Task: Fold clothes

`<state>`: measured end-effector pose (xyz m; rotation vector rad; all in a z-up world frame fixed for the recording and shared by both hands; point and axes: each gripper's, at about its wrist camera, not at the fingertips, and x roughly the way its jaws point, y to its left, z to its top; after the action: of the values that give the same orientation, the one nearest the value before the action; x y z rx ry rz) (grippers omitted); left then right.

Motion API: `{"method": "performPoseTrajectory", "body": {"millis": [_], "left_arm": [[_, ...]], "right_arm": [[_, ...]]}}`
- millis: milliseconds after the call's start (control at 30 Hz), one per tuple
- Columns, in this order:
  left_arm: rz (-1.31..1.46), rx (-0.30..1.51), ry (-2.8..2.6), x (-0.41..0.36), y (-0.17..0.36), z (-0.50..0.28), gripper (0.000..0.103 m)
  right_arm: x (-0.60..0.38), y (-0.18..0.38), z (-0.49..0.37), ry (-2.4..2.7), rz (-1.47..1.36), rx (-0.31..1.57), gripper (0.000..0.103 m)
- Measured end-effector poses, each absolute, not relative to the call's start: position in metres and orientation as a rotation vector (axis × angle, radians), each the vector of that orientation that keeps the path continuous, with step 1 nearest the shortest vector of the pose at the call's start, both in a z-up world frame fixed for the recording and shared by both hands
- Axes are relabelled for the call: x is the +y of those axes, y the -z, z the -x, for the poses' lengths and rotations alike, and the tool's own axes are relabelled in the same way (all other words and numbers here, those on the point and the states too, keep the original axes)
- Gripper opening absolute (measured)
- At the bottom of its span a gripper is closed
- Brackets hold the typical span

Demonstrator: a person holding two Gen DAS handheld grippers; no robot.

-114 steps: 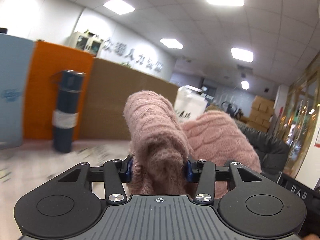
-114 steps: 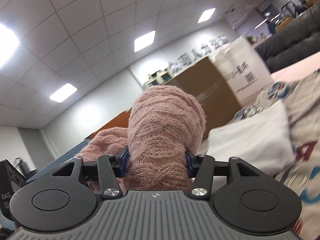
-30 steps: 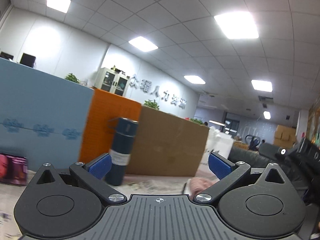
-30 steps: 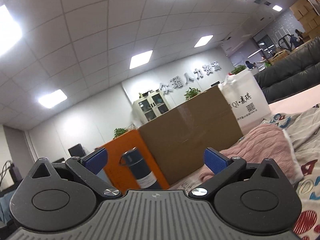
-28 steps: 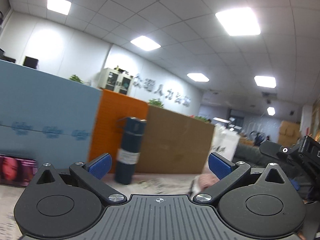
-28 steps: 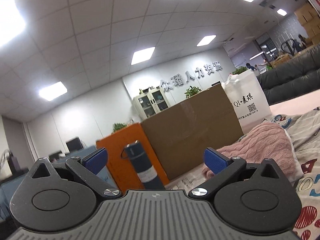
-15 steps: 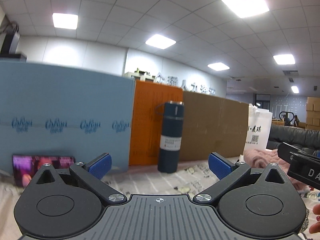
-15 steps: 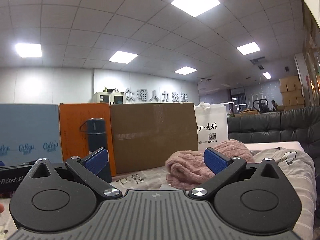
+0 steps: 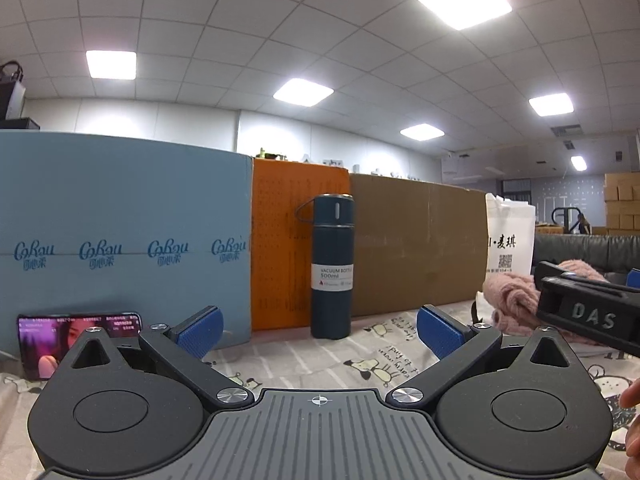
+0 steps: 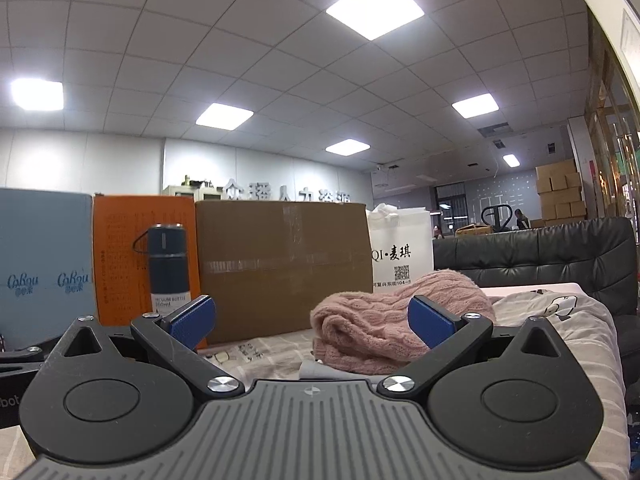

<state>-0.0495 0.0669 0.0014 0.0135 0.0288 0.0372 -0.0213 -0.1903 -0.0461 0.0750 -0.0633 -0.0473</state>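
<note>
From the left wrist we see a phone [image 9: 80,340] with a lit screen leaning at the foot of a pale blue panel [image 9: 120,240], at the far left. Next comes an orange board [image 9: 280,240], and in front of it a dark blue vacuum bottle [image 9: 332,266] stands upright on the printed cloth [image 9: 380,360] that covers the work surface. Our left gripper [image 9: 319,330] has its jaws spread wide and holds nothing; the bottle shows between the blue pads, farther off. Behind the bottle's right side runs a brown cardboard box [image 9: 416,248], then a white bag [image 9: 510,236]. The pink sweater [image 9: 512,300] lies bundled on the cloth to the right of the left jaws, outside their gap and partly hidden by the black body of the other tool, marked DAS. Fingertips of a hand [image 9: 632,432] show at the right edge.

From the right wrist, the same bottle [image 10: 168,268] stands at left before the orange board [image 10: 120,260], and the cardboard box [image 10: 284,264] fills the middle. Our right gripper [image 10: 311,320] is also spread wide and empty. The pink sweater [image 10: 372,328] rests ahead of it, its left end showing in the right part of the gap and the rest reaching past the right pad [image 10: 430,326]; we see no contact with either pad. A light printed garment [image 10: 560,320] lies to its right, and a black sofa [image 10: 560,252] stands behind.
</note>
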Motion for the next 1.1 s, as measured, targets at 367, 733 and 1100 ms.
{"method": "performPoseTrajectory", "body": {"millis": [367, 733, 1100], "left_arm": [[-0.011, 0.042, -0.025, 0.069, -0.002, 0.044, 0.103], [-0.011, 0.047, -0.015, 0.07, -0.001, 0.045, 0.103], [-0.016, 0.048, -0.005, 0.069, -0.003, 0.044, 0.103]], "right_arm": [[-0.196, 0.048, 0.008, 0.069, -0.1, 0.007, 0.103], [-0.198, 0.05, 0.01, 0.061, -0.105, 0.005, 0.103], [-0.198, 0.05, 0.01, 0.059, -0.105, 0.002, 0.103]]}}
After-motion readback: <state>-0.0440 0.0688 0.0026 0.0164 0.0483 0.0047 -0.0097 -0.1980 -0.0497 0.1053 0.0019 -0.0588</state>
